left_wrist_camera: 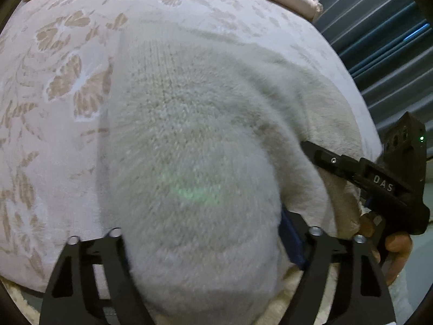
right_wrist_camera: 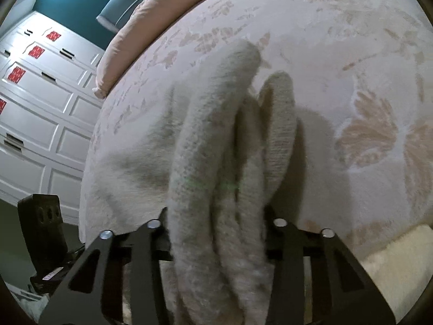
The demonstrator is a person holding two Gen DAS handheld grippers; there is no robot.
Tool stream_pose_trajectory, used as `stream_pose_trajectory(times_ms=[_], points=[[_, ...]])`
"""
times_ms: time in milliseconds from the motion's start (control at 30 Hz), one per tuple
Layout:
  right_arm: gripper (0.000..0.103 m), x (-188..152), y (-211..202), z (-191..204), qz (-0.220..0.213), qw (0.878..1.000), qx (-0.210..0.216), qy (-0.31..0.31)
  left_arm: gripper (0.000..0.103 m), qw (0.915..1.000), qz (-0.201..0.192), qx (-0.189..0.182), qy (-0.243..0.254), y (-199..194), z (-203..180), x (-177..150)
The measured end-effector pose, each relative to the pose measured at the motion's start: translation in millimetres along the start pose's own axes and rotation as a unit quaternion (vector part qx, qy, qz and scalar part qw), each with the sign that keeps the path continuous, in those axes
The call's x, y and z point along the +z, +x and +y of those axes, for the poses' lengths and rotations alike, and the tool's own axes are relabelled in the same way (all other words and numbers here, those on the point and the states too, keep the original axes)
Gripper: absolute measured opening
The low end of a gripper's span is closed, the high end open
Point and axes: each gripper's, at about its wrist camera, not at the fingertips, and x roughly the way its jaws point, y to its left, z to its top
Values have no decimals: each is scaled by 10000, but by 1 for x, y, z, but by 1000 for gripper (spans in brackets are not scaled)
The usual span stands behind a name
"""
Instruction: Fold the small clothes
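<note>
A cream fuzzy knit garment [left_wrist_camera: 194, 135] lies bunched on a bedspread [left_wrist_camera: 54, 108] with a pale floral pattern. In the left wrist view a thick bulge of it fills the gap of my left gripper [left_wrist_camera: 208, 243], whose fingers press it from both sides. At the right of that view, my right gripper [left_wrist_camera: 319, 162] bites the garment's edge, with a hand on its handle. In the right wrist view my right gripper [right_wrist_camera: 216, 216] is shut on several upright folds of the knit garment [right_wrist_camera: 197, 149]. The pads themselves are hidden by cloth.
A pink pillow [right_wrist_camera: 127, 40] lies along the far side of the bed. White panelled cabinets with red stickers [right_wrist_camera: 35, 81] stand to the left, and a blue slatted surface [left_wrist_camera: 379, 54] to the right. The black housing of the left tool [right_wrist_camera: 40, 216] sits low left. A cream fleecy edge [right_wrist_camera: 392, 257] borders the bed.
</note>
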Motion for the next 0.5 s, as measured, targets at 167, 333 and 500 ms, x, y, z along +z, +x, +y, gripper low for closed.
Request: stream_pose_trajectory(times_ms=[167, 333, 500], points=[[33, -7, -37, 35, -368, 9989, 284, -112, 52, 9978, -216, -616, 88, -36, -5, 5], [33, -5, -84, 94, -991, 9919, 292, -733, 51, 9914, -803, -988, 318, -90, -16, 14], [33, 19, -123, 152, -1718, 9746, 812, -1183, 51, 9765, -1691, -1095, 769, -166, -16, 34]])
